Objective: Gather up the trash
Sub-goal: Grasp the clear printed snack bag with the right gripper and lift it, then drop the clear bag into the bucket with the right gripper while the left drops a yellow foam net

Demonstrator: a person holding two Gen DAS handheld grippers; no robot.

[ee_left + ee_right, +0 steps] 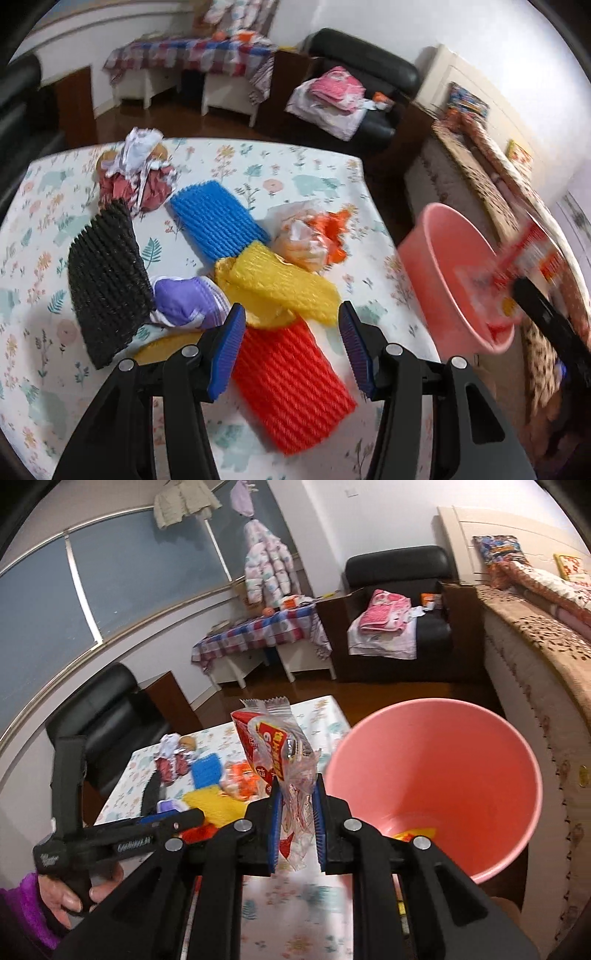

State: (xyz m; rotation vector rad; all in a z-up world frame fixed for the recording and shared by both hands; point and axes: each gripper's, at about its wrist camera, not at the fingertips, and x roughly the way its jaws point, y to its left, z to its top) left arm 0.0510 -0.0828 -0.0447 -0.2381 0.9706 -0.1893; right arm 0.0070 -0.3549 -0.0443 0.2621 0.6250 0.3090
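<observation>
Two grippers work over the floral table (303, 162). The right gripper (298, 801) has its jaws clamped on a red-and-clear snack wrapper (275, 746), held up just beside the rim of the pink bucket (436, 760) off the table's edge. The left gripper (291, 325) hovers with jaws wide apart and nothing between them, above the yellow foam net (280, 284) and red foam net (295, 384).

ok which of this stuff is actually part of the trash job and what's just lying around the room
Part of the job:
- snack wrapper, held in the right tongs
- pink bin
- foam nets on the table: red, yellow, blue, black
- crumpled wrappers
- left tongs, open over the pile

Just lying about:
- black armchair
- hanging jacket
- checked side table
</observation>
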